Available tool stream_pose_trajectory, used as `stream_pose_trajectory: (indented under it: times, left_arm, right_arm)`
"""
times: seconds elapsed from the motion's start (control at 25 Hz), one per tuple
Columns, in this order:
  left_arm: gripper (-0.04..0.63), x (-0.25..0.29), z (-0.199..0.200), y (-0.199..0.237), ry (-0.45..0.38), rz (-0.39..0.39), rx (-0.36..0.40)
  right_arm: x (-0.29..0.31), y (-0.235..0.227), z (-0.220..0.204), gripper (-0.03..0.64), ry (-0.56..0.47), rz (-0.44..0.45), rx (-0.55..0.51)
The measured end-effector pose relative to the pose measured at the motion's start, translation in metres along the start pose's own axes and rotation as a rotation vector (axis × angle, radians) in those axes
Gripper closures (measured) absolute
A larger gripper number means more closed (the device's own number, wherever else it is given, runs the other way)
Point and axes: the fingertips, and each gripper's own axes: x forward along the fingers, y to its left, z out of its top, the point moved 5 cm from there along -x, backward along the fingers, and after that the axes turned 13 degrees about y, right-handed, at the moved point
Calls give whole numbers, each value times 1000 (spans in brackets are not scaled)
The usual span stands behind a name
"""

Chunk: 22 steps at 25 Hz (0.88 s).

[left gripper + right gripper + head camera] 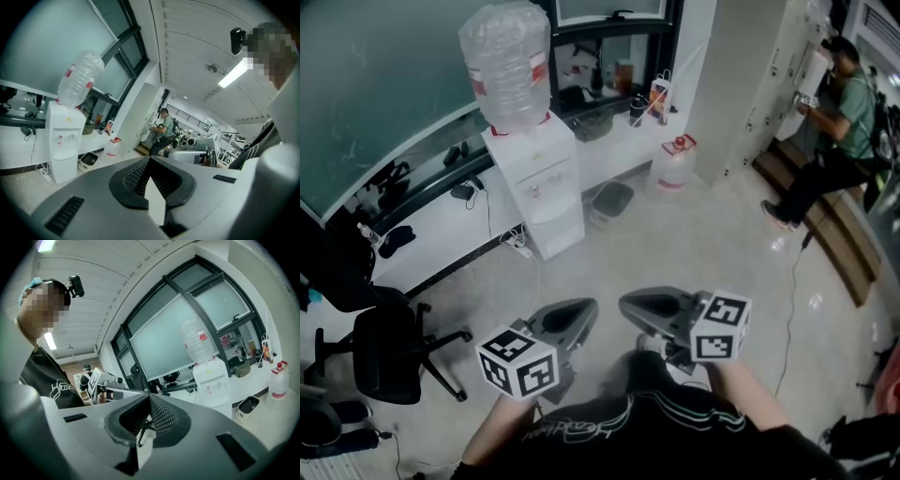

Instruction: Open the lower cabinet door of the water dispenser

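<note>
Nothing done yet: my left hand-held gripper (581,309) and right hand-held gripper (633,305) are pressed together, empty, well apart from the dispenser (539,164), whose lower door (561,232) is closed.

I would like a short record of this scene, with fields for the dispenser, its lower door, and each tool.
water dispenser: white, on the floor by the window ledge, inverted bottle on top
lower door: looks shut
left tool: shut, empty, well short of the dispenser
right tool: shut, empty, beside the left tool
nearby: office chair at the left
</note>
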Motion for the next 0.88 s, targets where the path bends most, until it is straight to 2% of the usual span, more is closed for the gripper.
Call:
stream_pose_trajectory:
  times: [0.28, 0.6, 0.88]
  left_arm:
    - [595, 64, 31, 19, 33, 53, -57]
    - [595, 182, 78, 52, 67, 111, -127]
    - [595, 271, 96, 83, 71, 144, -205]
  right_arm:
    - [-19, -77, 10, 603, 0, 52, 17]
    - [-51, -202, 24, 603, 38, 99, 33]
    - [-73, -298, 22, 603, 71, 105, 64]
